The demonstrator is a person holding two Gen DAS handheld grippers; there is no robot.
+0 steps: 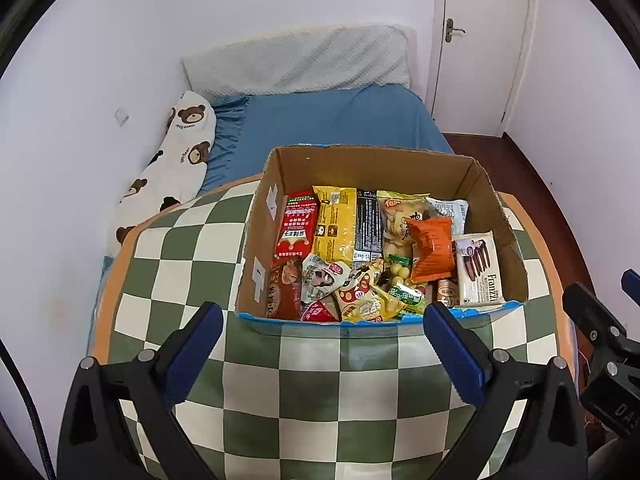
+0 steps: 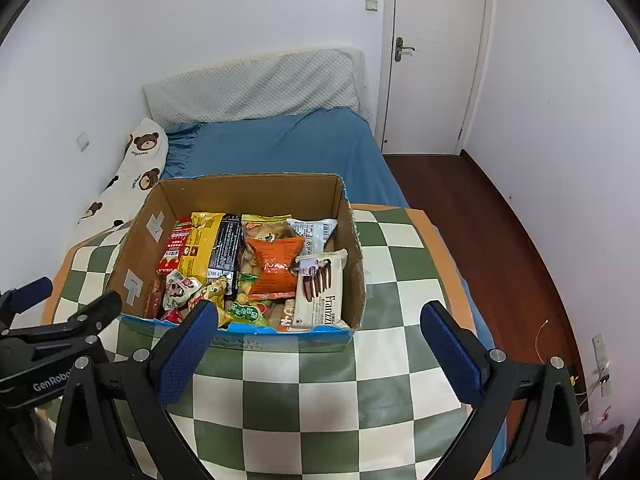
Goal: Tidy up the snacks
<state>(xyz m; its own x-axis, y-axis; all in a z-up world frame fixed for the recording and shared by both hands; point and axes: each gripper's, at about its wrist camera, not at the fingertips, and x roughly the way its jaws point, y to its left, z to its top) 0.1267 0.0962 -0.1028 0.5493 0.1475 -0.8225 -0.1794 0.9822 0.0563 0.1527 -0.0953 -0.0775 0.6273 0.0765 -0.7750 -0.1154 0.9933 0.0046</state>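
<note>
On the checkered table point(image 1: 328, 392) we have the cardboard box point(image 1: 472, 184) sitting toward the far edge, with the blue bed point(image 1: 320, 120) just behind it. Box is open-topped and packed with snacks, so everything already sits in one place: red pack point(image 1: 296, 224), yellow pack point(image 1: 334, 224) and black pack stood along the left, orange bag point(image 1: 434, 248) on top of the pile, Franzzi wafer pack point(image 1: 478, 272) against the right wall. We hold the left gripper point(image 1: 322, 340) spread wide and empty, short of the near box rim. Right gripper point(image 2: 318, 340) likewise wide, empty. Bare table in front and right of the box gives us room; box walls limit side entry, so we judge reaching from above works best.
</note>
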